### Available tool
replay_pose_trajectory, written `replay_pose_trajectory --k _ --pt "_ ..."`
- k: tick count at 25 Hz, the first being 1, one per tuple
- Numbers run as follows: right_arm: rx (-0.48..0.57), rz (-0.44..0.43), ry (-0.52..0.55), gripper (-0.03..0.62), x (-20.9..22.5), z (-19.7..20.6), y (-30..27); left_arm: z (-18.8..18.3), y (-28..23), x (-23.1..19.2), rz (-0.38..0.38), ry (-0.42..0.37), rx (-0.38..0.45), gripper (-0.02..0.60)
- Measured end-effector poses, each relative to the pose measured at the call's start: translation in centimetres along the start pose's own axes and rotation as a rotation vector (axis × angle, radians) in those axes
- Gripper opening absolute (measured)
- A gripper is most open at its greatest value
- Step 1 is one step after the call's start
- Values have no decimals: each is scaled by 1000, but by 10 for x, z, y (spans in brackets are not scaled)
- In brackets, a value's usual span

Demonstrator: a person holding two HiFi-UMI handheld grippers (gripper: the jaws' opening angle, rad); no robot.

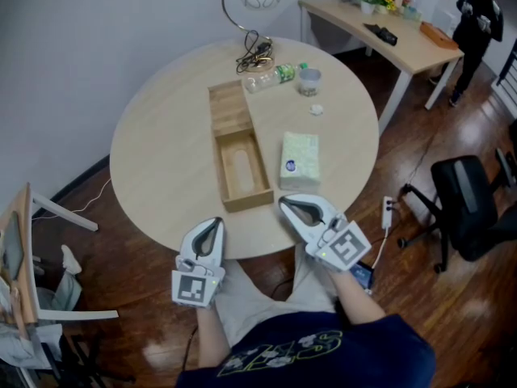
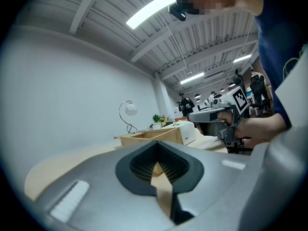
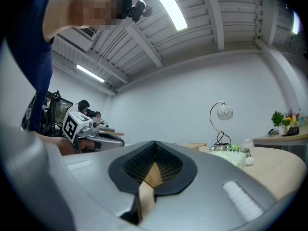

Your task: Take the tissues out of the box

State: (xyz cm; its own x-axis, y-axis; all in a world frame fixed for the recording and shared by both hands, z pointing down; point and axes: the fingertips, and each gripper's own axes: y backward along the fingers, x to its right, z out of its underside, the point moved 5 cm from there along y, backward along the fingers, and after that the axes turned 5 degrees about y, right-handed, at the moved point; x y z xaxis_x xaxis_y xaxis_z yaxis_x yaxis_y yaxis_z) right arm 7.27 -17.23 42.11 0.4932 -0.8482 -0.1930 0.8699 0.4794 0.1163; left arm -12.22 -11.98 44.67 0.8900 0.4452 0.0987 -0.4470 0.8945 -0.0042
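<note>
Since the tissues (image 1: 300, 160) lie on the table (image 1: 161, 152) just right of the box (image 1: 241, 170), and the box looks empty, the job seems done. The left gripper (image 1: 215, 223) sits near the box's close end, and the right gripper (image 1: 287, 204) sits a bit right of that end. Both have jaws pressed together with nothing in them. A push forward could bump the tissues or the box. Past the box's far end, a bottle (image 1: 273, 76) and cup (image 1: 309, 81) could tip if things slide.
</note>
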Motion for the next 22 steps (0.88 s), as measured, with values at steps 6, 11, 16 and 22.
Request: replay_pose_trajectory --k 6,11,16,22 --pt "4 8 -2 0 1 1 0 7 -5 6 -17 -92 -49 2" --pt "-4 10 -5 0 1 3 0 0 2 -2 0 37 25 2" --pt "2 7 -10 0 1 4 1 -2 6 -3 26 61 54 2" --pt "2 19 -2 0 3 4 1 -2 5 -3 43 60 54 2"
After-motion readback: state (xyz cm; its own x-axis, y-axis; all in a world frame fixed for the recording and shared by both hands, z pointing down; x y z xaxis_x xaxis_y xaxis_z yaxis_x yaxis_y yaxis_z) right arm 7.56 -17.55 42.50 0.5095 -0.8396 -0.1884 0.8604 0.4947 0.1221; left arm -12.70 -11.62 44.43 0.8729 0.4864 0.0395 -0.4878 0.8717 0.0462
